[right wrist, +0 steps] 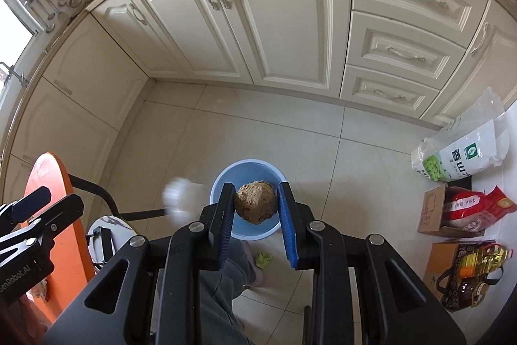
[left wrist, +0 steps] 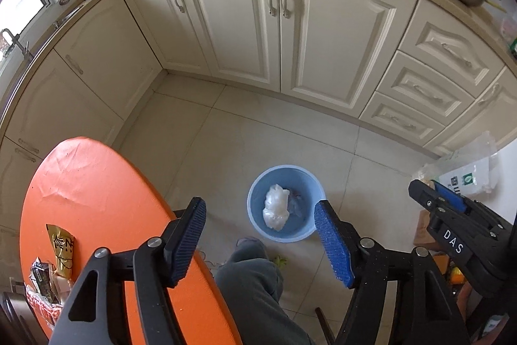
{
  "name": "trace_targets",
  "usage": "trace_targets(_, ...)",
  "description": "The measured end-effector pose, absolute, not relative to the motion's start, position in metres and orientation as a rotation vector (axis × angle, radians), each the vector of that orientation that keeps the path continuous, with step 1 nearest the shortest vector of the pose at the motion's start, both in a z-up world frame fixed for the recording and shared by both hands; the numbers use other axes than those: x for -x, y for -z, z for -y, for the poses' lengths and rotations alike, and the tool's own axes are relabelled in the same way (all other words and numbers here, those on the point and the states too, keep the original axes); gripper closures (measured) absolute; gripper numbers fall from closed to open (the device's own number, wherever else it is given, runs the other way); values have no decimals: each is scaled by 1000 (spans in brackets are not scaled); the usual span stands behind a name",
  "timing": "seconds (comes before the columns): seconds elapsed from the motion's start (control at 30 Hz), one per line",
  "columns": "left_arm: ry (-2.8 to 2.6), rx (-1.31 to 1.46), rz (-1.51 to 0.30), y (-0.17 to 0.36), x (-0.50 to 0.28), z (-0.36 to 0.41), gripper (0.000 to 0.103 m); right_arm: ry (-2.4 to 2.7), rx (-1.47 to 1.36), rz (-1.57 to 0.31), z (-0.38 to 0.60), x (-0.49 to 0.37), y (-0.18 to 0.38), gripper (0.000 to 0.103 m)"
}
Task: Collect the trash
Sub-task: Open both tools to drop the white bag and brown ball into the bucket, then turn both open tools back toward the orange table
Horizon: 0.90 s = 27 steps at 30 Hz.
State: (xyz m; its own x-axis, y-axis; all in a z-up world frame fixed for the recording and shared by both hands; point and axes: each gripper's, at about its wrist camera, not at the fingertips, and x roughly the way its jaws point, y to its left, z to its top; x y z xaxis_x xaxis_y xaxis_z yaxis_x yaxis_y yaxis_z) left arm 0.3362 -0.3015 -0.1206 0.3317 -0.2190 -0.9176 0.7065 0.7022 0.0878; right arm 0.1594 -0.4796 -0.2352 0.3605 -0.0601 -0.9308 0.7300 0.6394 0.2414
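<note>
The right gripper [right wrist: 256,209] is pinching a crumpled brown wad [right wrist: 256,202], looks like paper, between its two blue pads, and it's parked right above the blue bin [right wrist: 219,183] on the floor. My guess is it's held there so the wad falls straight in once the jaws let go. Can't really tell how high above the bin it is.

The left gripper [left wrist: 260,236] has its jaws spread wide with nothing between them. In its own view it's also looking down at the bin [left wrist: 255,193], which sits between the fingers, with a white plastic lump [left wrist: 275,207] already lying inside. Seems like it's just waiting its turn.

In the right view there's a blurry white thing [right wrist: 181,199] just left of the bin, too smeared to name.

Further left of the bin is the orange table [left wrist: 97,183], with a few snack wrappers [left wrist: 55,264] on its near end, probably the next stuff to grab. Just on my side of the bin there's a small yellow-green scrap [right wrist: 263,259] on the floor by a foot, so that's still left too.
</note>
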Motion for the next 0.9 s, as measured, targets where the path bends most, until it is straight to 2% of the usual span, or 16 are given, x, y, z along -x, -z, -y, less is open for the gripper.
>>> trace_targets(0.43, 606, -480, -1127, 124, -352, 287, 38, 460, -663, -1099, 449, -193, 226, 75)
trace_targets(0.47, 604, -478, -1123, 123, -353, 285, 37, 450, -665, -1085, 449, -195, 223, 64)
trace_targets(0.5, 601, -476, -1120, 122, -354, 283, 37, 442, -669, -1075, 449, -196, 220, 41)
trace_targets(0.53, 595, -474, -1120, 121, -354, 281, 37, 438, -670, -1068, 449, -198, 218, 25)
trace_targets(0.57, 593, -469, -1121, 121, -355, 280, 36, 439, -666, -1045, 449, -197, 215, 5)
trace_targets(0.9, 596, -458, -1138, 121, -355, 269, 36, 480, -702, -1081, 453, -191, 229, 5)
